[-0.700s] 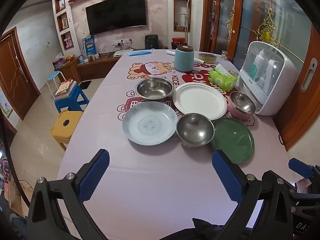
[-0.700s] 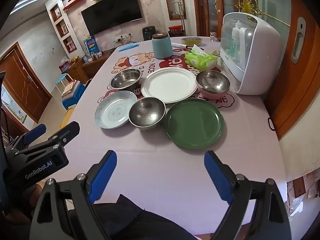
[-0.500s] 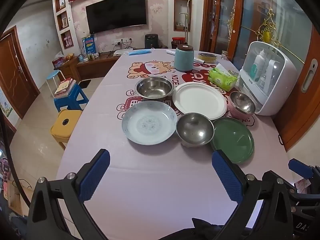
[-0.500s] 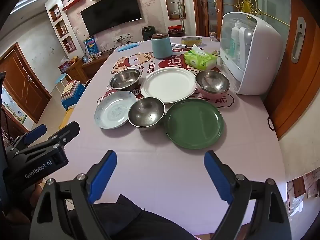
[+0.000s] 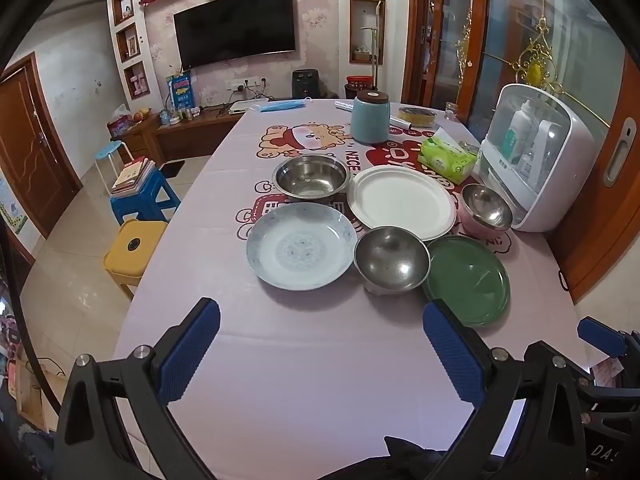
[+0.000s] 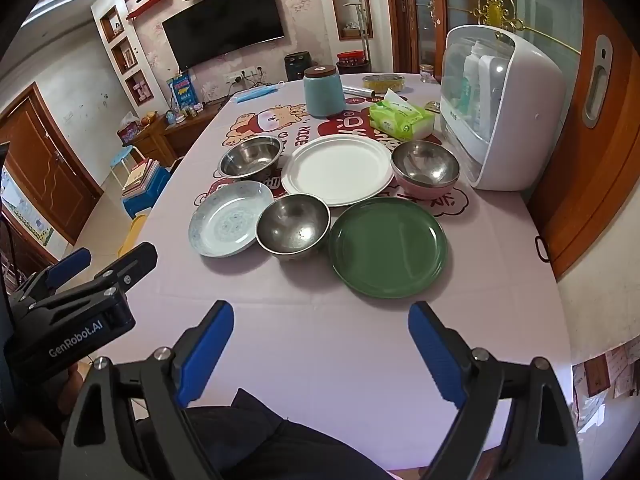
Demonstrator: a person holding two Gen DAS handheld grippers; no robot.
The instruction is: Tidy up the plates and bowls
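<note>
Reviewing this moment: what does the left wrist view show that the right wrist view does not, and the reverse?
Only the left wrist view shows the whole yellow stool beside the table, and a corner of the right tongs at its right edge.

Only the right wrist view shows the left tongs from the side, with a printed brand label, and dark clothing below the table edge.

Both show open, empty tongs over the pink tablecloth, plus the green plate, white plate, patterned plate, three steel bowls, teal canister and white cabinet.
</note>
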